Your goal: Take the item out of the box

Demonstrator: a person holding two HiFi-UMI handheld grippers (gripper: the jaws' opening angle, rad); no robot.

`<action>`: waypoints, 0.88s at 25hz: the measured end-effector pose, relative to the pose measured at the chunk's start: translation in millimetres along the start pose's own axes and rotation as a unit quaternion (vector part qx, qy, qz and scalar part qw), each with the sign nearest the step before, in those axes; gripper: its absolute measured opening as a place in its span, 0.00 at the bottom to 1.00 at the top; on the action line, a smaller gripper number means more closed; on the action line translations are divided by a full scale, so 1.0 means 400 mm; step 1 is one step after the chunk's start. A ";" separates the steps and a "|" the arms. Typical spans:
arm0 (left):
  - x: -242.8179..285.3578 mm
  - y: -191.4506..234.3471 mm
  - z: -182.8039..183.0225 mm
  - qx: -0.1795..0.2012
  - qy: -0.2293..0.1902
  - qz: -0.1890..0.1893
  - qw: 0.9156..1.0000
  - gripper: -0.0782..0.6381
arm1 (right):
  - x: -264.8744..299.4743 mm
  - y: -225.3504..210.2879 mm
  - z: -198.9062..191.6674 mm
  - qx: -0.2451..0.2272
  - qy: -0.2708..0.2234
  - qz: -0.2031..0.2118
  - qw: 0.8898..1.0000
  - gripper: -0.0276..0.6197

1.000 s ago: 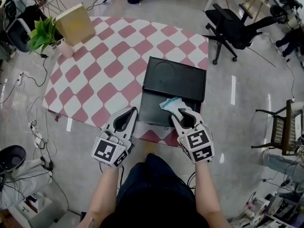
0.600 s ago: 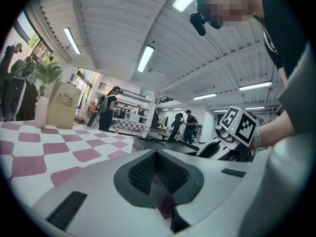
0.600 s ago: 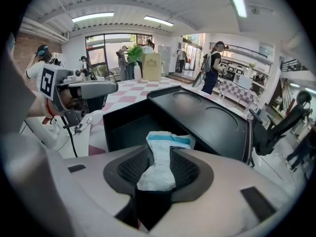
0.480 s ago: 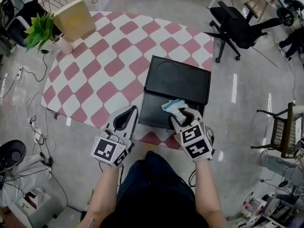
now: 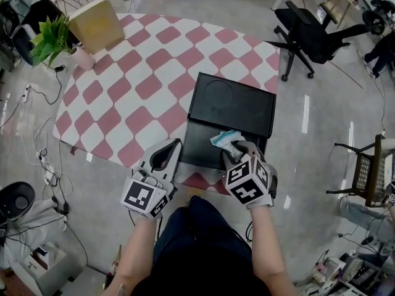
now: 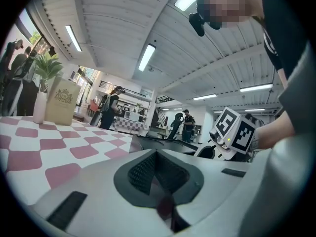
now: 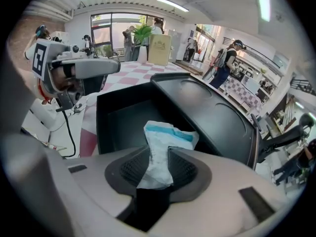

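A black box [image 5: 200, 145] stands open at the near edge of the checkered table [image 5: 136, 85], its lid [image 5: 231, 103] folded back. A white packet with a blue stripe [image 5: 223, 140] sticks up over the box's right part. My right gripper [image 5: 237, 152] has it between its pads [image 7: 182, 169]; the jaws are closing and pinch the packet [image 7: 165, 137] at its lower end. The box's hollow [image 7: 118, 117] lies just beyond. My left gripper [image 5: 165, 156] rests left of the box, jaws together with nothing in them [image 6: 157, 172].
A potted plant [image 5: 52, 42] and a tan paper bag [image 5: 97, 24] stand at the table's far left corner. An office chair [image 5: 305, 36] is beyond the table to the right. Cables [image 5: 43, 159] lie on the floor at the left.
My right gripper has rolled and drawn slightly toward me, the packet staying between its jaws. The left gripper has hardly moved.
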State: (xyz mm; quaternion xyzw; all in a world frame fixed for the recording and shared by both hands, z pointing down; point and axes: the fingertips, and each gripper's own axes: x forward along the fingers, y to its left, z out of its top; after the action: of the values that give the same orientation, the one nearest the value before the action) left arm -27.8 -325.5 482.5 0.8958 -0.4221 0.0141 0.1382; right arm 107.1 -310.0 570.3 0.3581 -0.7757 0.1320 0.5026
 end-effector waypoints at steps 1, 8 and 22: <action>0.000 0.000 0.000 0.000 0.000 0.001 1.000 0.11 | 0.002 -0.001 0.000 -0.002 0.001 0.000 1.000 0.23; -0.006 0.011 -0.010 -0.003 0.005 0.009 1.000 0.11 | 0.015 0.003 0.002 -0.016 0.004 0.001 1.000 0.17; -0.025 0.000 -0.015 -0.001 0.009 0.018 1.000 0.11 | 0.002 0.015 0.022 -0.039 -0.049 0.014 0.998 0.09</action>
State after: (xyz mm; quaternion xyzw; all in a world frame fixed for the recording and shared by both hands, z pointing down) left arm -33.8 -316.4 487.0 0.8877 -0.4371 0.0241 0.1426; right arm 96.6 -311.0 568.1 0.3331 -0.8091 0.0911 0.4755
